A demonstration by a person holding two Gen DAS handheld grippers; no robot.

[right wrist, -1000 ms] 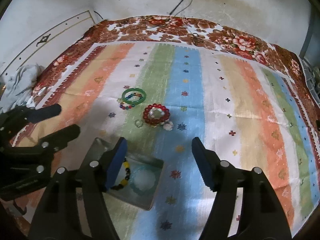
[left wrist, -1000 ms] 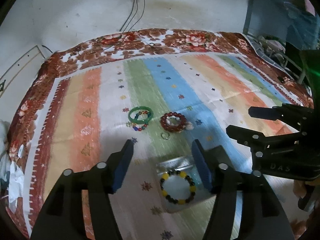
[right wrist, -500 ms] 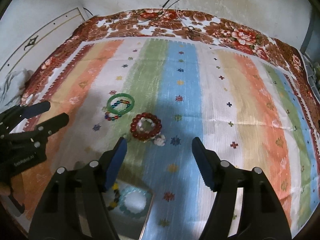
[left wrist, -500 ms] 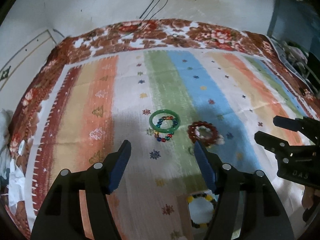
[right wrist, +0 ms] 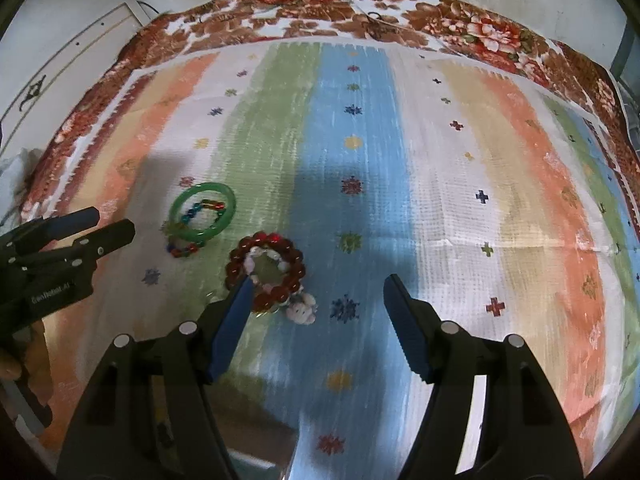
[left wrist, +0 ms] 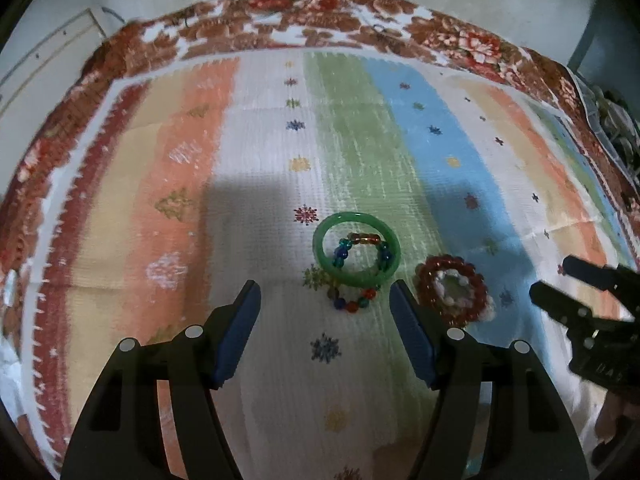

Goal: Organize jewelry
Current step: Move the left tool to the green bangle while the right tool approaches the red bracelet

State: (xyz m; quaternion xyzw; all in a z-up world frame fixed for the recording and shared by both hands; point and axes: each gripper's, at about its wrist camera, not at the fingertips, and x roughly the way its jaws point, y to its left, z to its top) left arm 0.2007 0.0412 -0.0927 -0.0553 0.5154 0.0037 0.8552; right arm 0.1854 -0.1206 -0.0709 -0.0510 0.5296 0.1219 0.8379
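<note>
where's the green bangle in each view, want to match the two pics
Left wrist view: the green bangle lies just right of centre, ahead of the open left gripper, overlapping a multicoloured bead bracelet.
Right wrist view: it lies left of centre, between the other gripper's fingers and the red bead bracelet.
Shared landmark: the red bead bracelet, directly right of the bangle in both views, on the green stripe's edge.

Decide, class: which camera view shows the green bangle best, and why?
The left wrist view: the green bangle lies near centre, large and whole, between and beyond the open left gripper fingers. The right wrist view shows it smaller, off to the left, but also unhidden.
</note>
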